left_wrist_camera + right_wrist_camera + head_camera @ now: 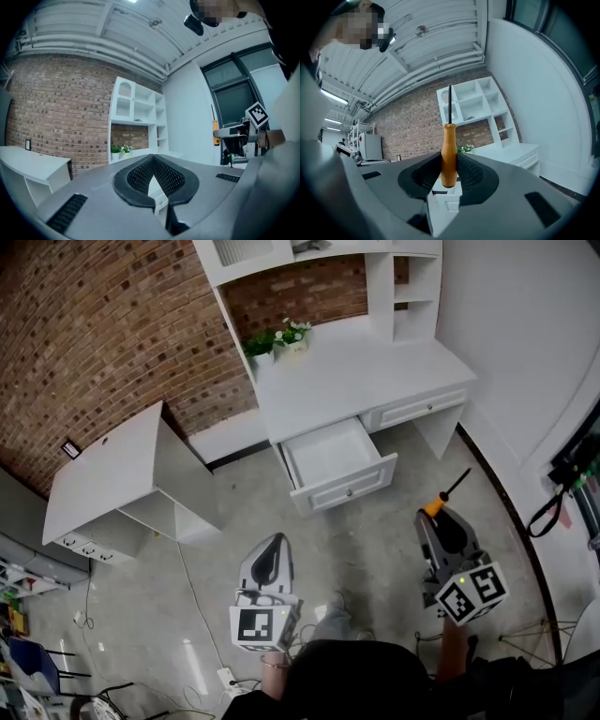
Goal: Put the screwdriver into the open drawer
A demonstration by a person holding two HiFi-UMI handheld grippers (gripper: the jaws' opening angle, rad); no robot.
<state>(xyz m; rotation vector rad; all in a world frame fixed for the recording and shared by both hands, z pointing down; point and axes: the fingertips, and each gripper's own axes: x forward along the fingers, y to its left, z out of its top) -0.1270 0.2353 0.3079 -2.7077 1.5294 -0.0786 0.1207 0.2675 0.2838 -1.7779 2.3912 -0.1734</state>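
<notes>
The screwdriver (449, 154) is sitting between the jaws of the right gripper (449, 177), which are pinching its orange wooden handle from both sides. Its dark metal shaft is pointing straight up in the right gripper view. In the head view the screwdriver (441, 502) is sticking out past the tip of the right gripper (437, 519), above the grey floor (375, 549) and well short of the drawer.

The open drawer (349, 488) is hanging pulled out from under a white desk (356, 371), showing a bare white inside, up and to the left of the screwdriver. The left gripper (274, 542) is hovering lower left of the drawer; in its own view the left gripper (153, 161) is pressing its jaw tips together with nothing between them.

A small potted plant (279, 338) is standing at the desk's back corner against a brick wall (103, 324). A separate white cabinet (112, 474) is standing well to the left.
</notes>
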